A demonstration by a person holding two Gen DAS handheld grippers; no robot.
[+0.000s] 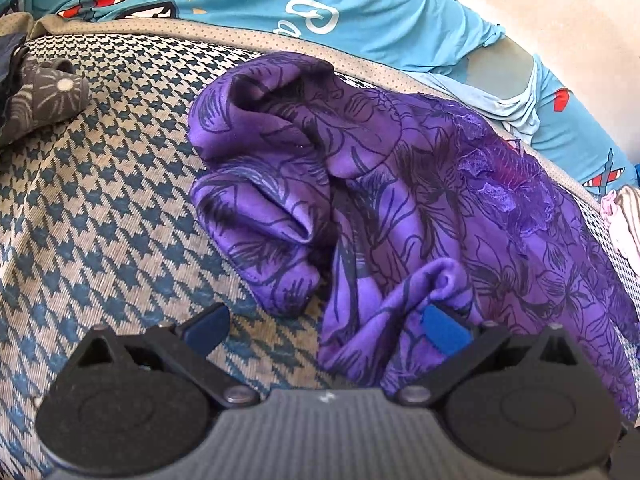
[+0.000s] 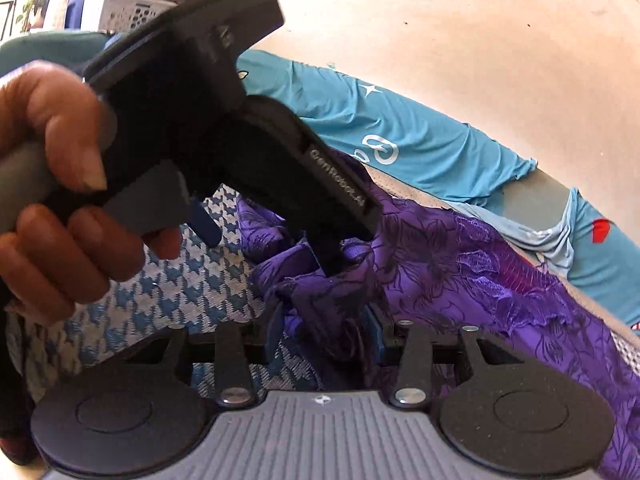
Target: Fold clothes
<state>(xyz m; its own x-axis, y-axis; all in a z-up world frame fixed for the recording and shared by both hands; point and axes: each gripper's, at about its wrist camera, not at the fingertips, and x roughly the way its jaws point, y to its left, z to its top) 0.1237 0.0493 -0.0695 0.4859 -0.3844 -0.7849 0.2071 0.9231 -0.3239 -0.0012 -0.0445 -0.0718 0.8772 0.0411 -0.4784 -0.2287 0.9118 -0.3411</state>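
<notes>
- The purple garment (image 1: 400,200) lies crumpled on the houndstooth cover (image 1: 100,200), bunched into rolls at its left side and spreading flatter toward the right, where a lace-trimmed part reaches the cover's dotted border. It is not lying in any neat fold; whether it is being spread out to fold or is partway through a fold, I cannot tell.
- The left gripper (image 1: 324,324) sits low at the garment's near edge with its fingers spread wide. One blue pad rests over bare cover and the other (image 1: 444,328) presses against a raised ridge of cloth, so the jaws straddle that edge, probably lined up to pinch it (nothing is clamped between them).
- The right gripper (image 2: 324,336) has a twisted bunch of purple cloth between its fingers, which are narrowed around it. I judge it is gripping the cloth, likely to hold one corner while the other side is sorted out.
- A hand (image 2: 52,184) holds the left tool's handle close in front of the right camera; the two tools work side by side on the same edge.
- A blue airplane-print cloth (image 1: 280,8) lies behind along the wall, a dark patterned piece (image 1: 44,96) sits at the far left, and something pale (image 1: 620,224) lies at the right, all apart from the grippers.
</notes>
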